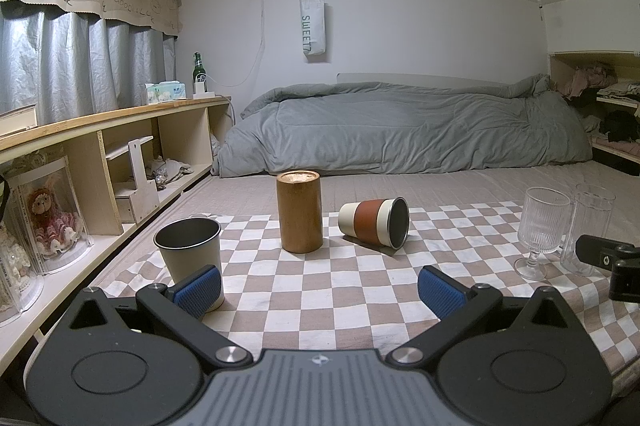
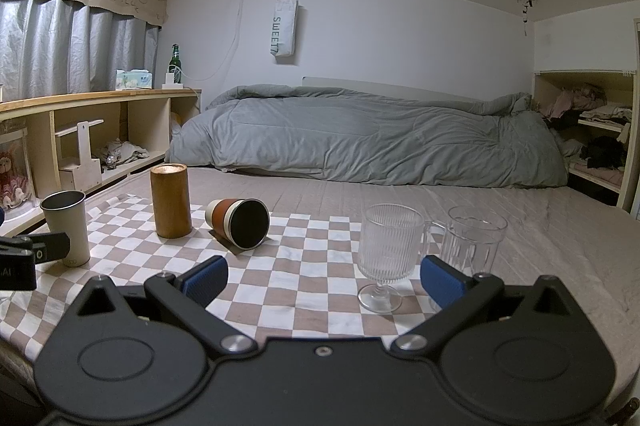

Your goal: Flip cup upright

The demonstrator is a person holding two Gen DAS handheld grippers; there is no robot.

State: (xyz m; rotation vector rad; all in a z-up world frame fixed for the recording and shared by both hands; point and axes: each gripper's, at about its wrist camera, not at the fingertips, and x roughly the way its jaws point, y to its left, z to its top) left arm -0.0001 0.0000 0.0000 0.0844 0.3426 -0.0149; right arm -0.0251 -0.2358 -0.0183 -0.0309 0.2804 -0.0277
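A cream cup with a rust-red band (image 1: 374,223) lies on its side on the checkered cloth (image 1: 320,290), its dark mouth facing right and toward me. It also shows in the right wrist view (image 2: 238,223), ahead and left. My left gripper (image 1: 320,292) is open and empty, a little short of the cup, which lies ahead and slightly right. My right gripper (image 2: 324,282) is open and empty, with a ribbed stemmed glass (image 2: 386,254) standing just ahead between its fingers.
A tall wooden cylinder (image 1: 300,212) stands left of the lying cup. An upright cream cup (image 1: 191,254) stands by my left finger. The stemmed glass (image 1: 540,232) and a clear mug (image 1: 588,228) stand at the right. A grey duvet (image 1: 400,130) lies behind. Shelves (image 1: 100,154) run along the left.
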